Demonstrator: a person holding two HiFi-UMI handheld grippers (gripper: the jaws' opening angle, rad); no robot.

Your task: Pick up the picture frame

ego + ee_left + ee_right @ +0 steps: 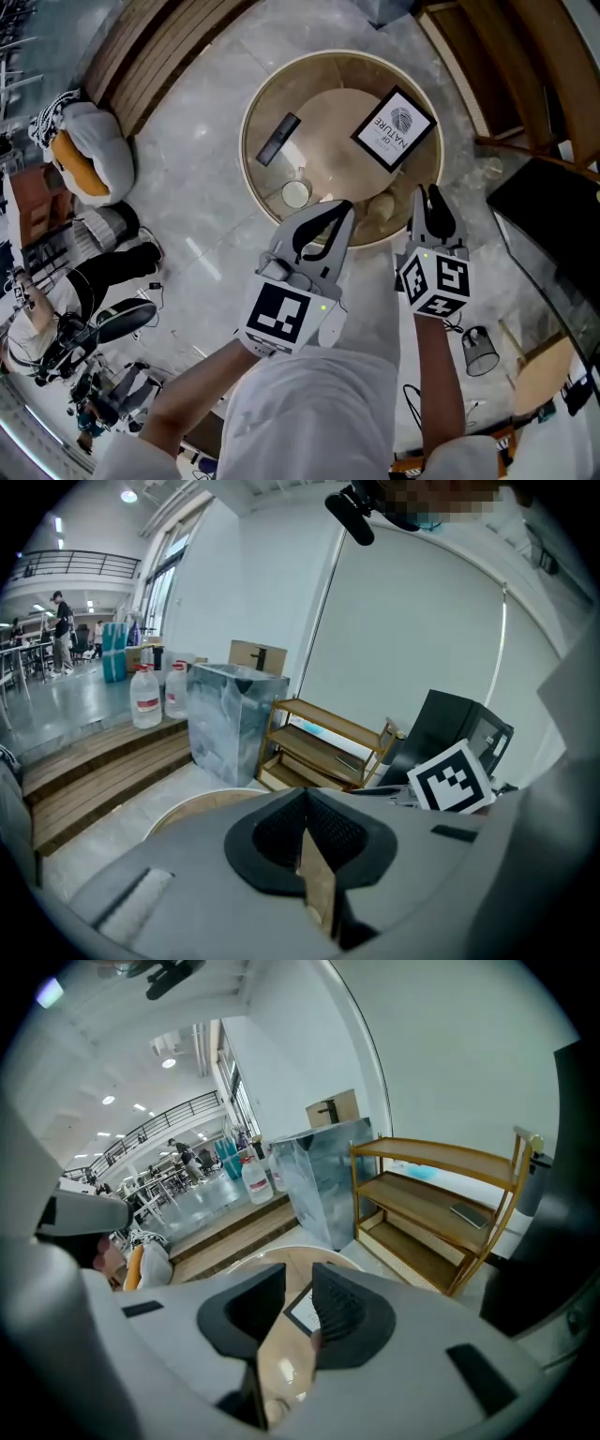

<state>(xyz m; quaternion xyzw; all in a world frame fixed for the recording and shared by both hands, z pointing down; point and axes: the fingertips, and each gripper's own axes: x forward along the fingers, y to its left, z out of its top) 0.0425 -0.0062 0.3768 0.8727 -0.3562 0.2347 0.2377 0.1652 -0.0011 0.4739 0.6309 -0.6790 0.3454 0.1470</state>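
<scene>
- Approach is the step in hand, by my reading: neither gripper touches the picture frame (394,128), which lies flat on the round counter (326,108). It sits toward the counter's upper right in the head view, white face up inside a dark border.
- The right gripper (427,193) sits at the counter's lower right rim in the head view, its jaws apart and clamped on nothing. In the right gripper view a corner of the frame (302,1313) shows through the gap, farther off.
- The left gripper (343,210) is just left of it, at the counter's lower edge. Its jaws meet at the tips with nothing between them.
- Also on the counter are a dark remote-like bar (278,139) at upper left and a round white lid or cup (295,194) below it. A pale lump (380,208) lies between the two grippers' tips; I cannot tell what it is.
- Next, the right gripper would need to pass over the pale lump to the frame's nearest edge.
- A flat frame offers little to bite, so one jaw probably has to slide under a corner while the other comes down on top.
- The left gripper would have to open before it could help.
</scene>
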